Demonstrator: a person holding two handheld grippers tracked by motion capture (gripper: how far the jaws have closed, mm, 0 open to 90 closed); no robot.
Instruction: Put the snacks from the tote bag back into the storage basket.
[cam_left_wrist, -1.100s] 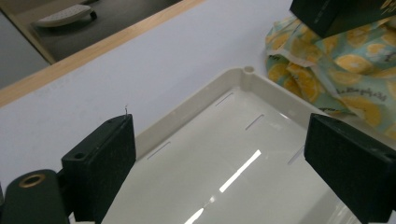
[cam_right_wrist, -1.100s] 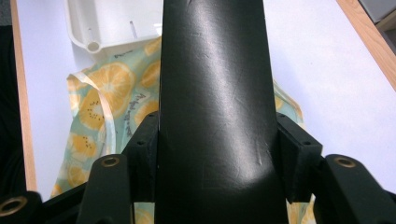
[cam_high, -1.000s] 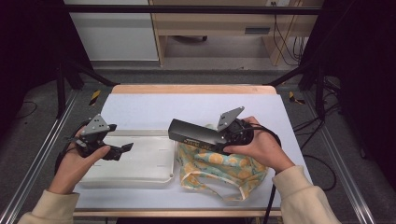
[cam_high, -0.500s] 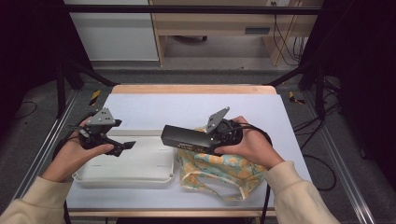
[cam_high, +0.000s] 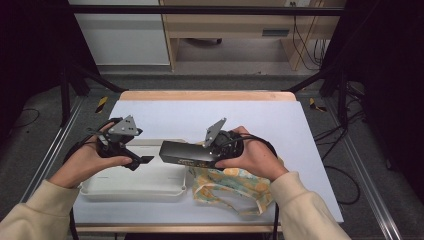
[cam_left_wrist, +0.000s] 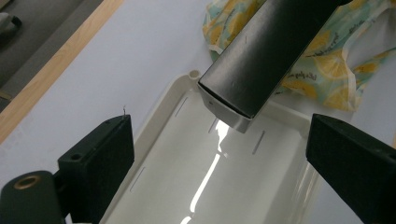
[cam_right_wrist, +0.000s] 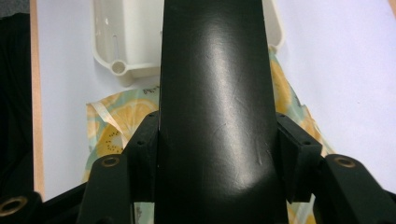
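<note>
A long black box (cam_high: 184, 153) lies level in my right gripper (cam_high: 220, 147), which is shut on its near part; the pads press both of its sides (cam_right_wrist: 217, 158). The box's free end (cam_left_wrist: 243, 70) hangs over the right end of a white plastic tray (cam_high: 100, 189) and points at my left gripper (cam_high: 137, 153). That gripper is held above the tray's left half with its jaws wide open (cam_left_wrist: 219, 154) and nothing between them. The tray's inside (cam_left_wrist: 154, 126) holds nothing. A lemon-print bag (cam_high: 235, 182) lies under my right hand.
The tray and the bag (cam_right_wrist: 112, 126) sit on a white mat (cam_high: 280, 120) over a wooden table whose edge (cam_high: 210, 95) runs along the far side. Black frame posts (cam_high: 65, 85) stand at both sides. Bare mat lies behind both hands.
My right hand has carried the black box to the left, so its end now reaches over the tray. My left gripper has risen a little and shifted right towards the box.
</note>
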